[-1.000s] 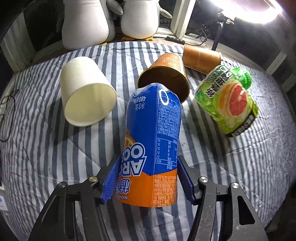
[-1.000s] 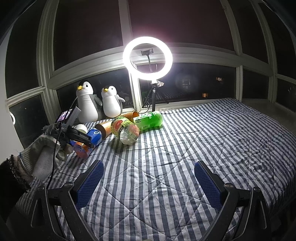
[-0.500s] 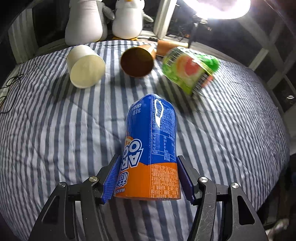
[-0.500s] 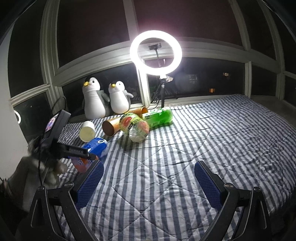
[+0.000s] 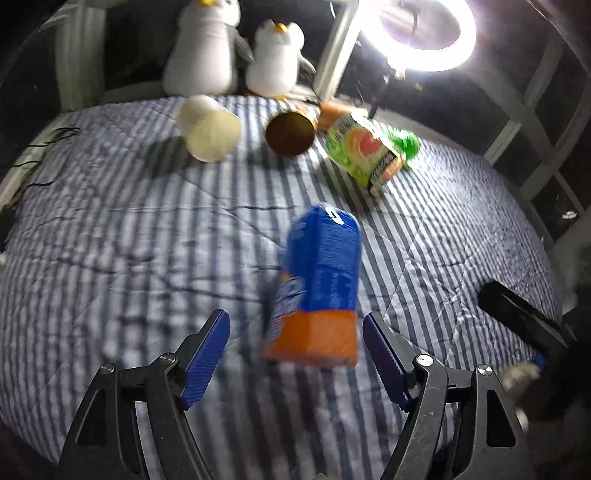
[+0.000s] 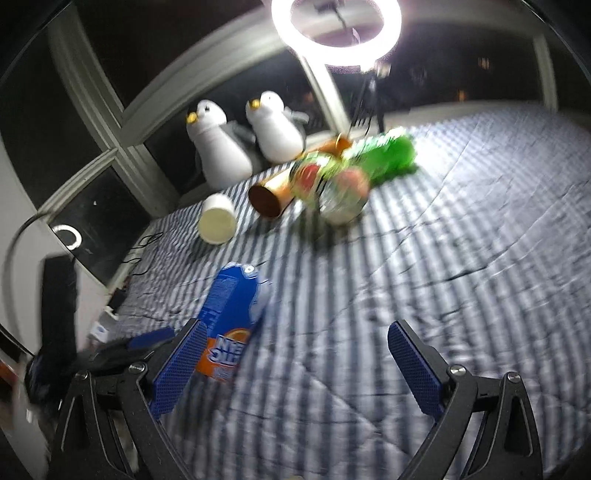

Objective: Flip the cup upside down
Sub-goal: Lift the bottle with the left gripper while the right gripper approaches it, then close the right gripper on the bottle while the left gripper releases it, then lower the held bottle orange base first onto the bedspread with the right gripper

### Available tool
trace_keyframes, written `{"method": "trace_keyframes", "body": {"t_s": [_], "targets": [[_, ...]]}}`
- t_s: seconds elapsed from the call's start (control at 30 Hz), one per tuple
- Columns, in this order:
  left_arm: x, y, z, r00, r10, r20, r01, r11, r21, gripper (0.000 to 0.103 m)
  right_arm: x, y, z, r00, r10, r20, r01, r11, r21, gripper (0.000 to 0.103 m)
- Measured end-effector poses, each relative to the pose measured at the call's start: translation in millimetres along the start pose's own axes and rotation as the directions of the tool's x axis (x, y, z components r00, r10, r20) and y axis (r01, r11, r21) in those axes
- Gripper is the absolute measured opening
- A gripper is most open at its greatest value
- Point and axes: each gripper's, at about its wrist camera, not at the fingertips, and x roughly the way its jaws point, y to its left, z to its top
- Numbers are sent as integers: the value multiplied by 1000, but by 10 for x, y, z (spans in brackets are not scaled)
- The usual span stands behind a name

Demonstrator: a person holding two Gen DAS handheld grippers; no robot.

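standing between the open left hand-held gripper (image 5: 295,354) pads, blue-orange cup (image 5: 317,291), lettering blurred.

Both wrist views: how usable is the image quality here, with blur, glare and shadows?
Left wrist view: the blue and orange cup is motion-smeared, its print unreadable; the ring light blows out the top right. Right wrist view: the green bottles are smeared worst, the striped quilt streaks, and the ring light glares at the top. Fisheye bending curves the window frames in both.

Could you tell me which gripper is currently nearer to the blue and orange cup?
Left. The left gripper is open with the blue and orange cup between its fingers, neither pad touching. The right gripper is open too, with the cup just beyond its left finger.
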Motion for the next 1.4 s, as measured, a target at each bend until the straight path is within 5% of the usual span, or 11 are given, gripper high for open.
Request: {"method": "trace_keyframes", "body": {"t_s": [0.2,0.47,0.83,1.03,1.2,1.4], "targets": [[-466,348,-274,995,84,55,-83,996,-10,81,439,111,155,991,76,-107,-68,995,78,97],[-717,613,-551,980,182,81,-182,983,-11,83,867,292,263,976,79,-203,-64,995,79,97],[-722,627,-727,983,166,78,-164,986,-34,83,1240,317,315,946,109,-306,-67,987,146,86],[-757,631,-716,983,160,89,-156,987,-46,83,1386,313,311,927,145,-347,-89,981,173,68],[-765,600,-725,985,143,92,-139,989,-47,83,1291,401,322,940,130,-316,-96,988,122,68],[-748,572,-715,988,121,95,-117,992,-48,83,923,473,407,979,90,-182,-94,995,-16,67]]}}
